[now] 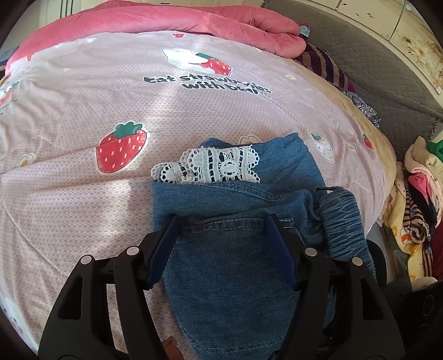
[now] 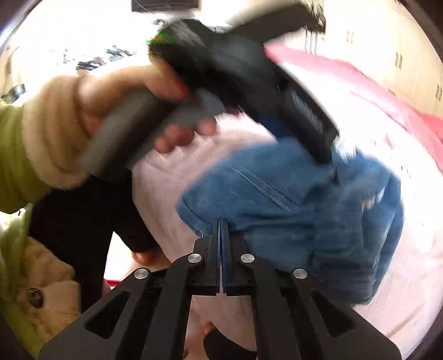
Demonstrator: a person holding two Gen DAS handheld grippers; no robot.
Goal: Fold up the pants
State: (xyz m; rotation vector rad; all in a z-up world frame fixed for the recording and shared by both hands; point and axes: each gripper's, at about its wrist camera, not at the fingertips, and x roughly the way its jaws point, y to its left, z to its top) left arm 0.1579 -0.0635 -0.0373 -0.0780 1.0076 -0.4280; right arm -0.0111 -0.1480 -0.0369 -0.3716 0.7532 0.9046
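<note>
Blue denim pants (image 1: 235, 249) with a white lace trim (image 1: 210, 167) lie folded in a bundle on a pink strawberry-print bedspread (image 1: 110, 105). My left gripper (image 1: 221, 221) is open, its blue-padded fingers straddling the denim just above it. In the right wrist view the pants (image 2: 290, 207) are blurred. My right gripper (image 2: 221, 221) is shut at the near edge of the denim; whether cloth is pinched between the fingers cannot be told. The left gripper body (image 2: 249, 83) and the hand holding it hover over the pants there.
A pink quilt (image 1: 193, 22) lies bunched at the far end of the bed. A striped garment (image 1: 324, 66) and a pile of clothes (image 1: 415, 199) lie at the right, beside a grey padded surface (image 1: 373, 55).
</note>
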